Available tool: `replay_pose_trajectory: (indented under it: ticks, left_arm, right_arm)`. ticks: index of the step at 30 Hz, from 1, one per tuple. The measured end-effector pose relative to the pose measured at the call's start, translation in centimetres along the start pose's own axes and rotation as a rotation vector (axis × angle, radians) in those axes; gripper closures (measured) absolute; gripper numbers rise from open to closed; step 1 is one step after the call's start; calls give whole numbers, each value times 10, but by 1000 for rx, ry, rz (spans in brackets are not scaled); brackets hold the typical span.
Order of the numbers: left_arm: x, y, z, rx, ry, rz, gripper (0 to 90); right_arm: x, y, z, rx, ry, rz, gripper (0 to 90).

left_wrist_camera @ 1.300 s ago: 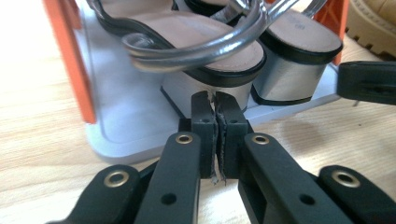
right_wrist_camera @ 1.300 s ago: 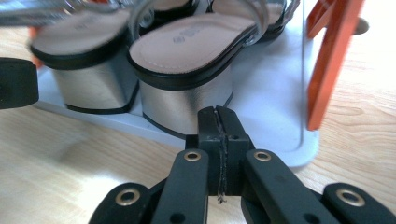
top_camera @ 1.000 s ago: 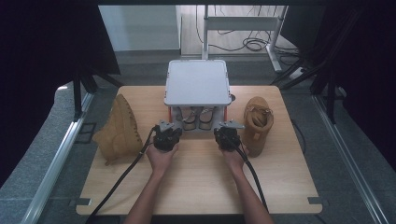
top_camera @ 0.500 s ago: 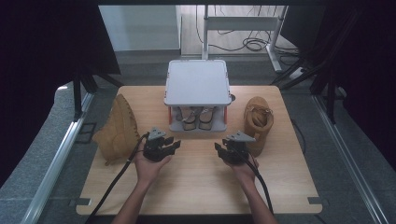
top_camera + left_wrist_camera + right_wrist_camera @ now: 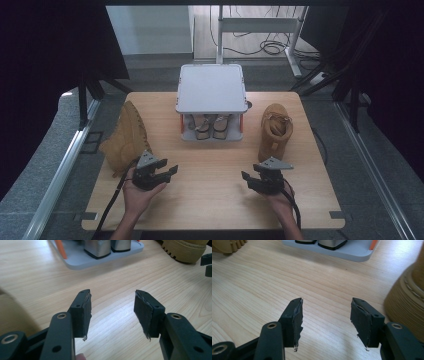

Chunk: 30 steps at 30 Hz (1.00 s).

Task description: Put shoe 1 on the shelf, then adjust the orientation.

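Ahead of both grippers we see the rack (image 5: 210,89) with a pair of shoes (image 5: 211,126) tucked under its lid. Beside the left gripper (image 5: 161,172) lies one boot (image 5: 126,140); just beyond the right gripper (image 5: 255,179) stands the other boot (image 5: 275,131). Jaws, just opening, hold nothing, probably readying to reach for the boots.

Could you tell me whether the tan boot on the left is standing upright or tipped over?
Tipped: the left boot lies on its side.
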State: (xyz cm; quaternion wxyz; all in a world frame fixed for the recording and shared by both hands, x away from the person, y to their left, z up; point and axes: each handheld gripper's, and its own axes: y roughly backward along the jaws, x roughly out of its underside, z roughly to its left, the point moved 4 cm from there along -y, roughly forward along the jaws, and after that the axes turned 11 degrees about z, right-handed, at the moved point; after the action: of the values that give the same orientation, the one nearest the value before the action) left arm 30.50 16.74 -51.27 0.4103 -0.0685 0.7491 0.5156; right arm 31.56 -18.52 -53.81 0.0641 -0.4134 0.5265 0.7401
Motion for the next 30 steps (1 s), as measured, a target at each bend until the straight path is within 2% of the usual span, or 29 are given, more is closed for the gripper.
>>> replay_pose_trajectory:
  ticks: [3,6,13,17,22,28,30]
  left_arm:
    - [7,8,7,-16,4,-7,477]
    - [9,10,12,-15,24,-7,475]
    - [10,14,18,-32,30,-4,473]
    - [9,28,26,-70,28,-25,460]
    - [10,47,46,-92,71,-53,433]
    - [13,62,63,-99,108,-83,569]
    - [14,66,68,-102,126,-95,577]
  right_arm:
    - [2,3,-4,-10,-6,-5,428]
    - [2,4,-6,-3,-8,-12,419]
    - [4,4,-11,29,-4,-4,394]
    - [6,2,-12,46,-3,13,387]
    - [6,2,-14,57,-4,18,387]
    - [8,2,-17,69,-15,26,387]
    - [8,2,-17,70,-18,24,386]
